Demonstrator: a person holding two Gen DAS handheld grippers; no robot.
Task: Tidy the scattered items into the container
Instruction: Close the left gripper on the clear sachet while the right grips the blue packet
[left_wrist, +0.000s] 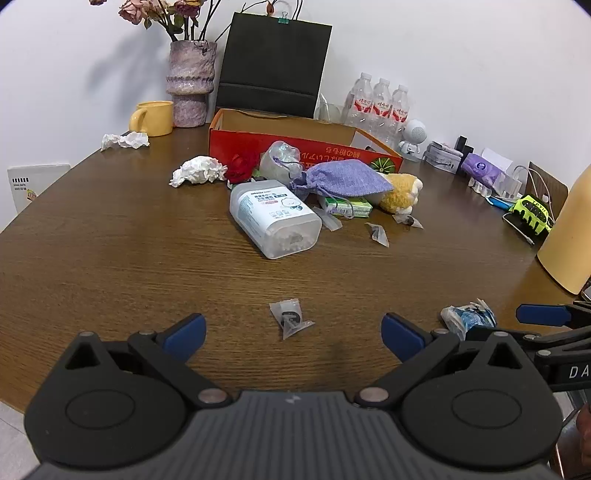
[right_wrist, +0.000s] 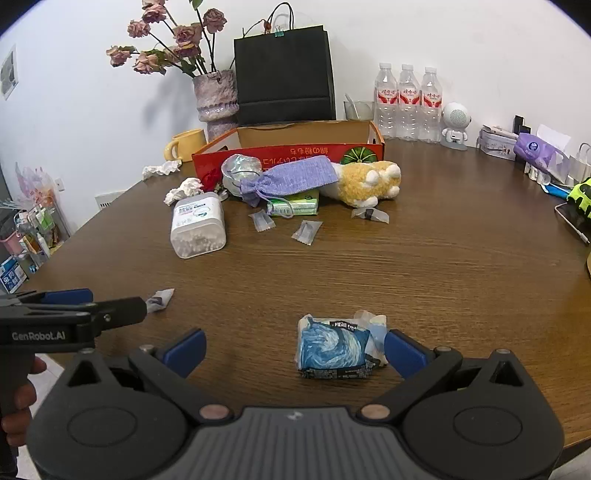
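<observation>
Both of my tools hang above the worktop's (left_wrist: 110, 240) near edge, angled down. My left hand-held gripper (left_wrist: 293, 334) is spread wide, nothing between its blue pads; a small clear sachet (left_wrist: 291, 317) lies on the wood just ahead of the gap. My right hand-held gripper (right_wrist: 294, 350) is spread just as wide, and a blue swirl-printed packet (right_wrist: 334, 349) lies flat between the fingers, closer to the right pad; I cannot tell whether that pad touches its crumpled wrapper.

Toward the far edge, starting left: a yellow mug (left_wrist: 153, 117) and a purple vase (left_wrist: 190, 83) of dried roses, two crumpled tissues (left_wrist: 197, 170), then a clear tub of cotton swabs (left_wrist: 273, 218) on its side. Beside it lie a purple drawstring pouch (left_wrist: 343, 179), a green carton (left_wrist: 347, 207) and a yellow plush toy (left_wrist: 400, 194), all heaped against the front wall of the red cardboard box (left_wrist: 236, 142). More clear sachets (left_wrist: 378, 233) are strewn just in front. Three water bottles (left_wrist: 380, 103) stand at the far right.
</observation>
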